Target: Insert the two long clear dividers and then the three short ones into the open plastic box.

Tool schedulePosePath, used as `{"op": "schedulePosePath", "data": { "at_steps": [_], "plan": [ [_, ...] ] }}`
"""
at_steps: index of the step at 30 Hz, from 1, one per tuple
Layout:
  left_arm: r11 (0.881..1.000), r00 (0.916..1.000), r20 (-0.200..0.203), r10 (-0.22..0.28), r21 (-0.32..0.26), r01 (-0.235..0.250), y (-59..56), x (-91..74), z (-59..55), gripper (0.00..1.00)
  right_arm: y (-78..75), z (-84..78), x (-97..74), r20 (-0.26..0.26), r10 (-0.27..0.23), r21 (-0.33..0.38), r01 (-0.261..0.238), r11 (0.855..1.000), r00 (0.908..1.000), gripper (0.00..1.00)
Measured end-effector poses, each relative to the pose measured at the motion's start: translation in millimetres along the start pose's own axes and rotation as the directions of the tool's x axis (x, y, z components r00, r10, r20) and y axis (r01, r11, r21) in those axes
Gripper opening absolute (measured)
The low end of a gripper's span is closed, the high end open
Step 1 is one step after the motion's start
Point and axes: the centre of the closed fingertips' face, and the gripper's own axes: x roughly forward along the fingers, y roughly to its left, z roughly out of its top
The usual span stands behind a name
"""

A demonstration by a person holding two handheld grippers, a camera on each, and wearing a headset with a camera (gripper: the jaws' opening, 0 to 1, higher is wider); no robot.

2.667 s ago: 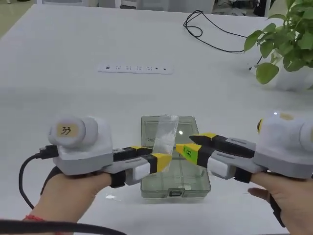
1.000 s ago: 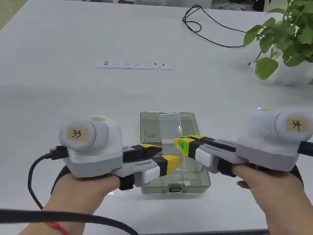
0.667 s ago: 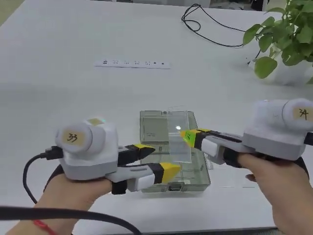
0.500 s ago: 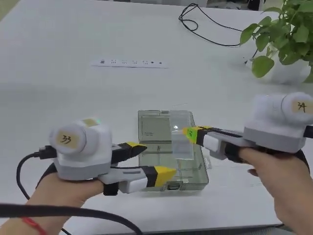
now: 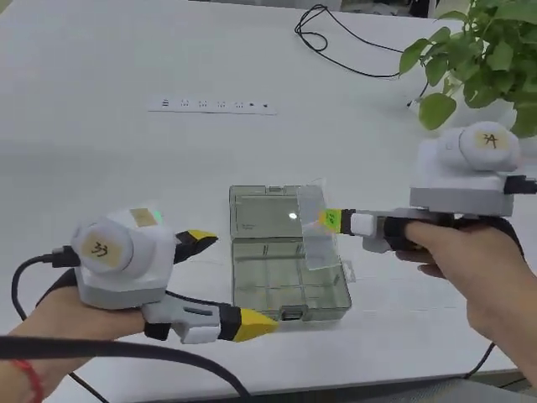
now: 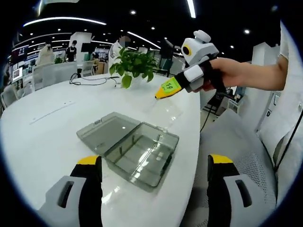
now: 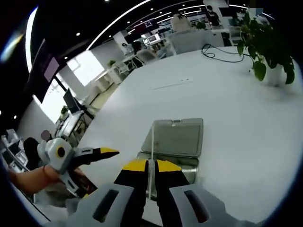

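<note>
**Head view.**
- Grippers, two. I had the left gripper (image 5: 233,281) low beside the box's near left corner, its jaws spread wide with nothing between them. The right gripper (image 5: 329,220) was over the box's right side, pinched onto the divider.
- Open plastic box (image 5: 277,277), one. It was clear with a smoky green tint, its lid laid flat on the far side, and it stood on the white table (image 5: 101,159).
- Clear divider (image 5: 314,243), one. This thin see-through sheet hung tilted above the box's right half (I could not tell whether its lower edge touched).
- Power strip (image 5: 210,105), one; black cable (image 5: 336,42), one; potted plant (image 5: 470,59), one. All were well beyond the box.

**Left gripper view.** The two yellow-tipped jaws stood far apart, with the box beyond and between them. The right gripper was above it, the sheet hanging from its tip.

**Right gripper view.** The jaws were closed narrow on the divider, which I saw edge-on. The box lay just ahead and the left gripper was off to the left.
</note>
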Motion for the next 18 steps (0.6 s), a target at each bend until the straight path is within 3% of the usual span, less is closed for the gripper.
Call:
{"op": "schedulePosePath", "data": {
  "at_steps": [6, 8, 18],
  "plan": [
    [0.999, 0.9998, -0.014, -0.014, 0.038, 0.014, 6.6, 1.5, -8.1, 1.00, -16.9, -6.3, 7.2, -0.097, -0.065, 0.020, 0.068, 0.998, 0.9932, 0.07],
    [0.999, 0.9995, -0.029, -0.015, 0.048, 0.017, 9.0, 2.0, -11.4, 1.00, -23.5, -9.8, 11.4, -0.133, -0.087, 0.025, 0.091, 0.996, 0.9873, 0.07],
    [0.998, 0.9992, -0.023, -0.034, 0.049, 0.035, 10.4, 3.6, -12.3, 1.00, -40.0, -31.9, 21.6, -0.244, -0.151, 0.112, 0.182, 0.977, 0.9580, 0.07]
  ]
}}
